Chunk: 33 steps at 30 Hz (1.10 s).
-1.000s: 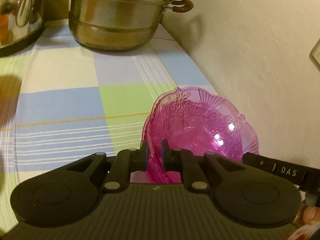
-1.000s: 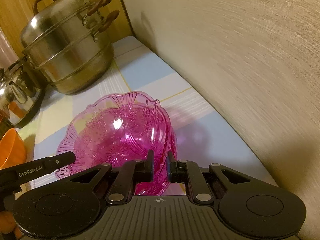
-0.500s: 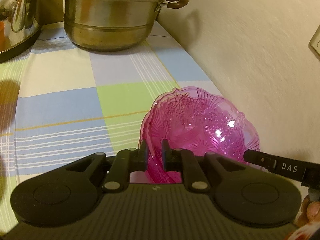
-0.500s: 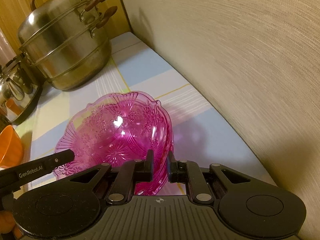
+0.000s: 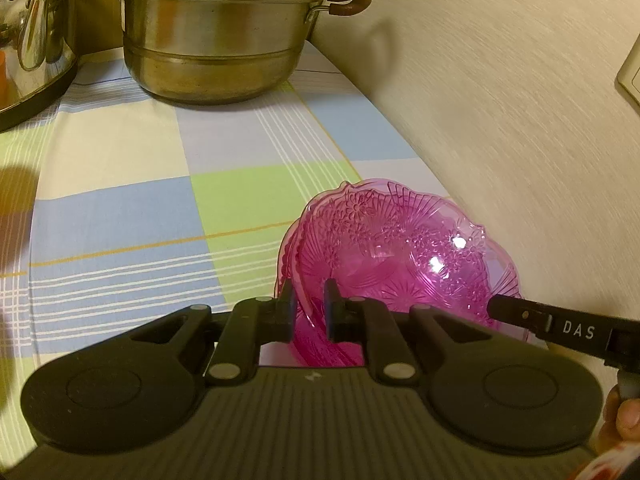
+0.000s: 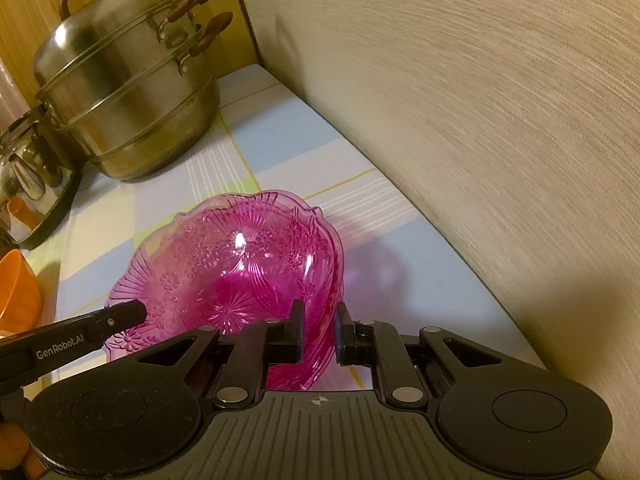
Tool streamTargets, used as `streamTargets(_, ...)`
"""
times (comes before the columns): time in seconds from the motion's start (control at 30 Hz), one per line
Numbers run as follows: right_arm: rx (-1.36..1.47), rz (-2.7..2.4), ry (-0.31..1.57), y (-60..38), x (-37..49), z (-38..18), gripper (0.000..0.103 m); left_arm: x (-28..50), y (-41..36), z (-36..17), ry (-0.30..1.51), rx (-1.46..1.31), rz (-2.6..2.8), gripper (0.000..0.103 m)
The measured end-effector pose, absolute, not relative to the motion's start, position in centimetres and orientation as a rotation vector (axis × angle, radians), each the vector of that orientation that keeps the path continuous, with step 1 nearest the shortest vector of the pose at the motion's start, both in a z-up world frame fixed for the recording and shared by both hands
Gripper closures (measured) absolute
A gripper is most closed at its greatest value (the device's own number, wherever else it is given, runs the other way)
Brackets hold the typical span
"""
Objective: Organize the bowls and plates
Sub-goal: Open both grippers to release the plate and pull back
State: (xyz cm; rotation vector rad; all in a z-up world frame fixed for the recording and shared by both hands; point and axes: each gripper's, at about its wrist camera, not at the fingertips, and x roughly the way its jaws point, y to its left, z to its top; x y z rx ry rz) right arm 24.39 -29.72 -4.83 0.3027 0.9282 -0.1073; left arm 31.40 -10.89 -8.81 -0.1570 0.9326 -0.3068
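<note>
Left wrist view: the left tongs (image 5: 308, 304) are clamped on the near-left rim of the pink bowl (image 5: 400, 256), one pad outside the wall and one inside. A second pink rim shows just under the first, so this looks like nested bowls. The stack sits at about 3 o'clock of the checked desk (image 5: 120, 208), just beside the wall (image 5: 500, 100). From 4 o'clock a black finger marked DAS, part of the right tongs (image 5: 560, 324), reaches the bowl's near-right rim. A steel pot (image 5: 212, 40) stands at 12 o'clock and a kettle (image 5: 32, 32) at 10 o'clock, both well apart from the bowl.

Right wrist view: the right tongs (image 6: 318, 328) grip the bowl's (image 6: 240, 264) right rim, pads on either side of the wall. The bowl tilts, its right side higher than its left. The left tongs' finger (image 6: 80, 332) comes in from 8 o'clock to the opposite rim. An orange bowl (image 6: 16, 292) sits at 9 o'clock, the pot (image 6: 124, 84) at 11 o'clock.
</note>
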Motion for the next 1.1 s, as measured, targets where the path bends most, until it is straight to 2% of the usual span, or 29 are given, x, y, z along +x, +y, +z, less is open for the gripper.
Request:
streamTargets(0.07, 0.302, -0.107, 0.928, -29.7, 24.4, -4.9, 0.088, 31.5, -11.0, -8.7, 0.937, -0.147, -0.317, 0.09)
streamTargets(0.13, 0.313, -0.099, 0.926, -29.7, 24.4, -4.9, 0.072, 31.5, -11.0, -8.4, 0.928, -0.148, -0.307, 0.073)
streamTargets(0.17, 0.323, -0.097, 0.922, -29.8, 24.4, -4.9, 0.05, 31.4, -11.0, -8.3, 0.921, -0.146, -0.3, 0.069)
streamTargets(0.2, 0.334, -0.097, 0.911, -29.9, 24.3, -4.8, 0.04, 31.4, -10.9, -8.1, 0.908, -0.141, -0.297, 0.068)
streamTargets(1.1, 0.358, -0.132, 0.856, -30.4, 23.9, -3.9, 0.04, 31.5, -9.4, -7.7, 0.892, -0.187, -0.264, 0.068)
